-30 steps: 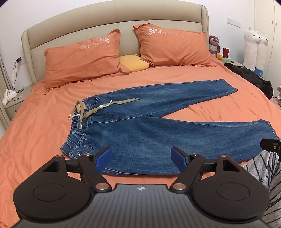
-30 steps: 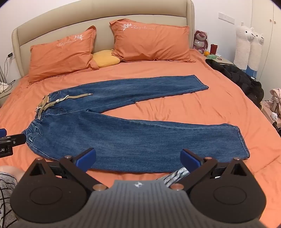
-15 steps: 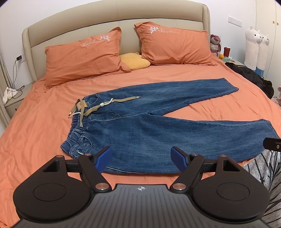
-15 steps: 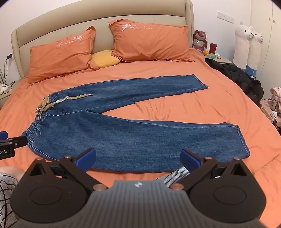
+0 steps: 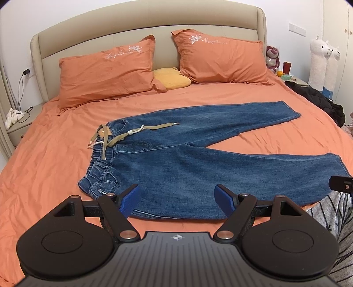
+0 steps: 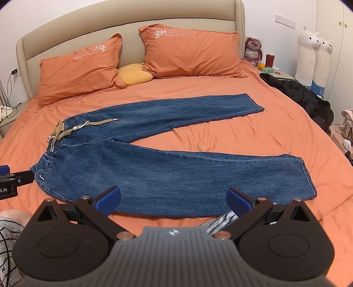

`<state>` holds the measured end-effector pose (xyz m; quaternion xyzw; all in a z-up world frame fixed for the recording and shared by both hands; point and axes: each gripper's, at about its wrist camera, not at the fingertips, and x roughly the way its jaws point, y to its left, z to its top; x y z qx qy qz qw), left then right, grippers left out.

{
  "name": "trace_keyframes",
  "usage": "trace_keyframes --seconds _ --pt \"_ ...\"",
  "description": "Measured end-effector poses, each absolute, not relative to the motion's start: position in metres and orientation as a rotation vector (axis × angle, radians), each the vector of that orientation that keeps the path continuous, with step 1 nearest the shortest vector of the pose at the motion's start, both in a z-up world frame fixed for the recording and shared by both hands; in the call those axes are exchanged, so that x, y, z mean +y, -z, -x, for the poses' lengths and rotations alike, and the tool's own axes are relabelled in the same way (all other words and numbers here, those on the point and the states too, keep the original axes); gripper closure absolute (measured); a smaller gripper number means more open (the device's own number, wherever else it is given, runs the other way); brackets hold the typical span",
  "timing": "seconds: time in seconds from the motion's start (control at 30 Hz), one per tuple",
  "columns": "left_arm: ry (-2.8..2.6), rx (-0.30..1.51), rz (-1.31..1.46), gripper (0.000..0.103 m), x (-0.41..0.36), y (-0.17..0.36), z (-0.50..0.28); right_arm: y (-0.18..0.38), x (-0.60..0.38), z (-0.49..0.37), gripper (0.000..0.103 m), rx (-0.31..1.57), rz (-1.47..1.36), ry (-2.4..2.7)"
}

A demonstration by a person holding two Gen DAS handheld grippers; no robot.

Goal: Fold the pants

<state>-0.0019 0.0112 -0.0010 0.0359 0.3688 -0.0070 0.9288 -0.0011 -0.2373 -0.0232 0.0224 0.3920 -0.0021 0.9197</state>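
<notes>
Blue pads are standing wide apart on both tools, and neither pair is gripping anything. The left gripper [image 5: 178,199] is hovering with its fingers framing the near edge of the jeans [image 5: 187,159] close to the waistband [image 5: 99,174]; the right gripper [image 6: 173,198] is hanging over the near leg with its fingers spread wider. Compared with a second ago, the left tool is sitting slightly farther back and higher, so the whole garment is reading a little lower in its view, while the right tool's view is nearly unchanged. The jeans themselves are lying as before, flat on the orange sheet [image 5: 55,154], legs splayed in a V, waistband off to the left of the fingers, hems out to the right.

Beyond the left fingers, the khaki belt [image 5: 123,135] is trailing across the waistband. The left view is catching a bedside table with a cable at far left; the right view is showing more of the black jacket [image 6: 308,99] on the bed's right side and the near hem in full. Each camera is glimpsing the other tool at its frame edge, and striped grey fabric is showing beneath both. Past the jeans, two orange pillows [image 5: 106,70] are leaning on the beige headboard [image 5: 154,19].
</notes>
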Motion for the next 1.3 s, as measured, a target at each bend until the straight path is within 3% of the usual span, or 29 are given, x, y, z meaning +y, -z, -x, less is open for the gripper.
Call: trace_keyframes --seconds 1.3 --pt "0.001 0.757 -0.052 0.014 0.017 -0.002 0.009 0.025 -0.228 0.000 0.005 0.817 -0.032 -0.035"
